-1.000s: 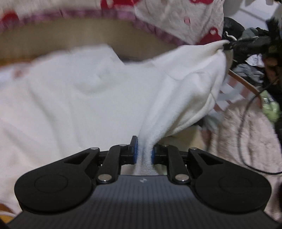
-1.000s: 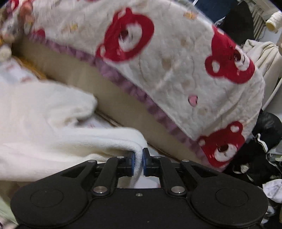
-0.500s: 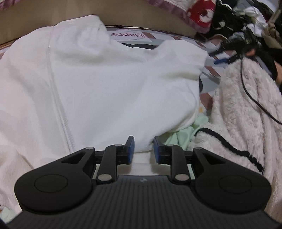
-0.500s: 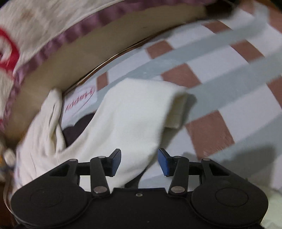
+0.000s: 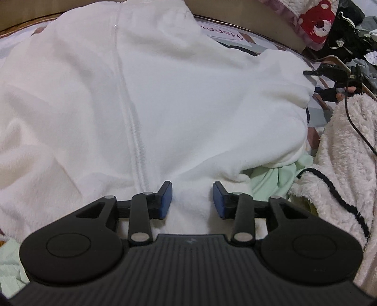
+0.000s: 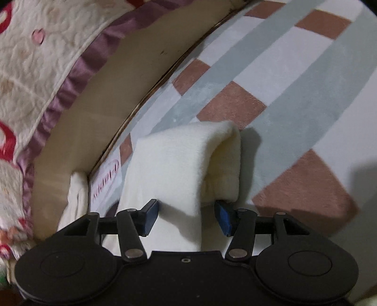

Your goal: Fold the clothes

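My left gripper (image 5: 192,200) hangs low over the near edge of the white fleece garment (image 5: 165,94), its blue pads spread apart with fleece lying loose between them and nothing pinched; the garment spreads wide across the checked mat (image 5: 315,113), a long zipper seam (image 5: 134,131) running from the far collar down toward my left finger (image 5: 166,196); its right side bulges up in a soft fold and ends near the mat's far corner. A pale green cloth (image 5: 273,176) pokes out from under the garment's near right edge; just right of that lies a fluffy pinkish-white blanket with dark trim (image 5: 341,164), and a thin black cable (image 5: 355,127) crosses it. Beyond the garment a tan board edge (image 5: 235,11) curves past; a cream quilt with a red bear print (image 5: 315,18) sits on it at the far right, beside a heap of dark clothes (image 5: 346,28).

My right gripper (image 6: 187,217) is likewise released, its jaws wide; the garment's sleeve (image 6: 179,164) lies between them, resting on the mat (image 6: 294,82) of grey, white and brown blocks; the sleeve's cuff end (image 6: 226,164) is turned over on itself, and my right finger (image 6: 223,217) sits just beneath that doubled cuff, whether touching I cannot tell. A pink "Happy" label (image 6: 106,179) shows on the mat just left of the sleeve; the tan board (image 6: 113,94) rises along the mat's left side, with the purple-edged quilt (image 6: 35,58) draped above it.
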{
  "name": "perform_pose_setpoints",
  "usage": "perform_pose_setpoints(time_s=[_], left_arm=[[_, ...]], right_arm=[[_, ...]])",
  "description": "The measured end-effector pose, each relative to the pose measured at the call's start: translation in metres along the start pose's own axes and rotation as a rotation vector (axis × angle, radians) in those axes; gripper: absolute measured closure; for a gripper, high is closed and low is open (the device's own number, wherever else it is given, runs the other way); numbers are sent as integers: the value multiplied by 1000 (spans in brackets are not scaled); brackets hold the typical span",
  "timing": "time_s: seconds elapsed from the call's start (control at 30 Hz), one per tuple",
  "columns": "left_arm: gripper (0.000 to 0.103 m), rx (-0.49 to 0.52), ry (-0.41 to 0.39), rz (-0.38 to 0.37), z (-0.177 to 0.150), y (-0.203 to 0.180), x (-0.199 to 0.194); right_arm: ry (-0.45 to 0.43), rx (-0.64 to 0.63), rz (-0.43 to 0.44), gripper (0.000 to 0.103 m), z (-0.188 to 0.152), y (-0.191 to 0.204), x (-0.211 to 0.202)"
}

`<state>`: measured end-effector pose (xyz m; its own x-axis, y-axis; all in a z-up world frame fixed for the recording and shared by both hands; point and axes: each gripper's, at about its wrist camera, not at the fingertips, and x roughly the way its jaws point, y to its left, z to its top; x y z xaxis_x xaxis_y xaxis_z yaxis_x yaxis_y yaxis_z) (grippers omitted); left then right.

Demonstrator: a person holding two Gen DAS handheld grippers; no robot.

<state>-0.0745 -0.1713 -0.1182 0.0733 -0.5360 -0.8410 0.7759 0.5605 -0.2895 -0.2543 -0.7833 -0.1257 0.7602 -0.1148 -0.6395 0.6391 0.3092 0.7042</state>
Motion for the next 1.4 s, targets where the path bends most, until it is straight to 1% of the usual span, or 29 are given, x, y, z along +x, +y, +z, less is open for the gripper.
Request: perform_pose_setpoints(time_s=[0.07, 0.13, 0.2, 0.23, 0.27, 0.3, 0.37, 0.43, 0.47, 0.5, 0.53, 0.6, 0.63, 0.67, 0.7, 0.73, 0.77, 0.8, 0.83, 0.87, 0.97, 1.07, 1.1, 1.13, 1.17, 1.23, 1.33, 1.37, 1.4], left_arm=[[66, -6, 2, 3, -1, -1, 1], [66, -19, 4, 2, 0, 0, 2], [66, -33, 8, 0, 1, 2, 2], [66, -35, 9, 2, 1, 2, 2], [66, -37, 10, 4, 1, 2, 1], [66, -38, 11, 6, 1, 2, 1], [66, -41, 12, 17, 2, 3, 1], [65, -37, 3, 56, 2, 4, -1], [66, -35, -2, 75, 2, 5, -2], [66, -44, -5, 79, 2, 7, -4], [66, -58, -6, 66, 1, 10, -5], [66, -56, -7, 57, 1, 10, -5], [66, -55, -7, 52, 1, 10, -5], [66, -54, -7, 47, 0, 10, -5], [65, -53, -7, 43, 0, 10, -5], [65, -51, -8, 38, 0, 10, -5], [65, -47, -7, 38, 0, 9, -5], [65, -39, -4, 43, -1, 8, -6], [65, -36, -3, 46, -1, 8, -6], [65, -43, -3, 42, -2, 10, -8], [65, -64, -5, 32, -3, 14, -9], [65, -85, -10, 25, -3, 17, -7], [65, -92, -11, 22, -3, 18, -7], [65, -99, -12, 19, -3, 19, -6], [65, -105, -14, 18, -2, 19, -5], [65, -113, -13, 18, 0, 17, -2], [64, -107, -4, 25, 1, 13, 1], [64, -104, -4, 26, 2, 13, 1], [64, -101, -4, 28, 2, 12, 2]], right_arm=[[-17, 2, -9, 36, 1, 5, 4], [-56, -23, -16, 36, 4, 12, 5], [-68, -60, -10, 36, 11, 17, 9], [-61, -73, -11, 36, 15, 19, 13], [-51, -86, -14, 40, 20, 21, 18], [-50, -103, -4, 73, 23, 24, 19], [-128, -203, 69, 73, 23, 44, 5], [-264, -377, 92, 74, 14, 79, -28], [-340, -461, 97, 74, 8, 94, -45], [-416, -544, 102, 75, 2, 108, -63], [-456, -596, 79, 75, 1, 111, -69], [-518, -683, 20, 72, 1, 112, -75], [-498, -678, -28, 70, 9, 103, -67], [-446, -667, -106, 65, 19, 91, -49], [-390, -657, -191, 60, 29, 78, -29], [-329, -641, -269, 59, 35, 67, -13], [-267, -624, -345, 55, 40, 56, 3], [-205, -606, -421, 55, 45, 45, 19], [-187, -560, -411, 55, 48, 38, 21], [-185, -502, -370, 52, 50, 34, 18], [-132, -315, -237, 37, 56, 23, 13], [-21, -152, -121, 37, 50, 10, 19], [19, -111, -69, 36, 50, 6, 23], [36, -87, -30, 36, 51, 3, 26], [41, -79, -15, 36, 54, 2, 29], [28, -113, -7, 37, 64, 3, 38], [-46, -202, -51, 37, 70, 11, 31], [-72, -233, -66, 44, 72, 13, 28], [-98, -264, -82, 64, 73, 16, 25]])
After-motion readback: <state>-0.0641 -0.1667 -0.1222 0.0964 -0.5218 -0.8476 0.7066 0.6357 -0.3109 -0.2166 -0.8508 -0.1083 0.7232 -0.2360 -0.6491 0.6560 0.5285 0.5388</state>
